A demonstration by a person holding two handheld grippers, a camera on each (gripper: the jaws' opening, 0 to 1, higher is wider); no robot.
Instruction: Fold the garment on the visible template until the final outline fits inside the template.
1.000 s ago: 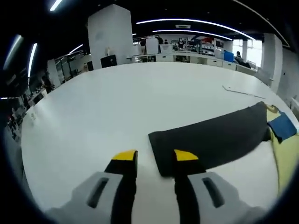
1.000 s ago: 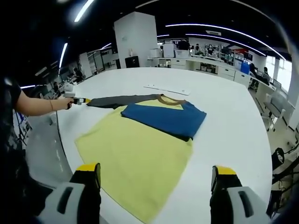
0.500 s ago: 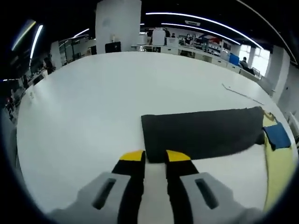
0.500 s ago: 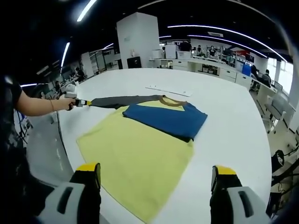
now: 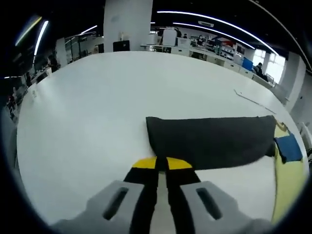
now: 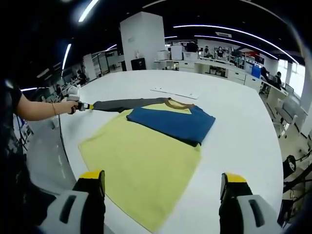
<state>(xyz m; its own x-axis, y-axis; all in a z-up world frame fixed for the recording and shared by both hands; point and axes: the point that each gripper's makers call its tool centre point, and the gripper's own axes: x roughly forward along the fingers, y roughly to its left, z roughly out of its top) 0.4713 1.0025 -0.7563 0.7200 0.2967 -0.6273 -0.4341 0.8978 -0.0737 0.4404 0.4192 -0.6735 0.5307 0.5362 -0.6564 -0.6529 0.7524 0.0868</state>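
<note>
A yellow shirt point(image 6: 141, 156) lies flat on the white table point(image 6: 243, 131), its blue sleeve point(image 6: 170, 122) folded across the chest. Its dark grey sleeve point(image 6: 122, 103) stretches out straight to the left. In the left gripper view that sleeve point(image 5: 209, 141) lies ahead, and my left gripper point(image 5: 162, 163) has its yellow-tipped jaws closed on the near corner of the cuff. The right gripper view shows the left gripper point(image 6: 80, 106) at the sleeve's end, held by a person's arm point(image 6: 39, 109). My right gripper point(image 6: 163, 176) hangs wide open above the shirt's hem, holding nothing.
A thin pale sheet point(image 6: 175, 92) lies flat on the table beyond the collar. Bare white tabletop point(image 5: 97, 97) spreads left of and beyond the sleeve. The table's near edge runs below the shirt's left side. Office desks and a white pillar stand far behind.
The left gripper's jaws have closed from apart to nearly touching on the dark cuff, and the sleeve now lies straighter. The right gripper has stayed open and still.
</note>
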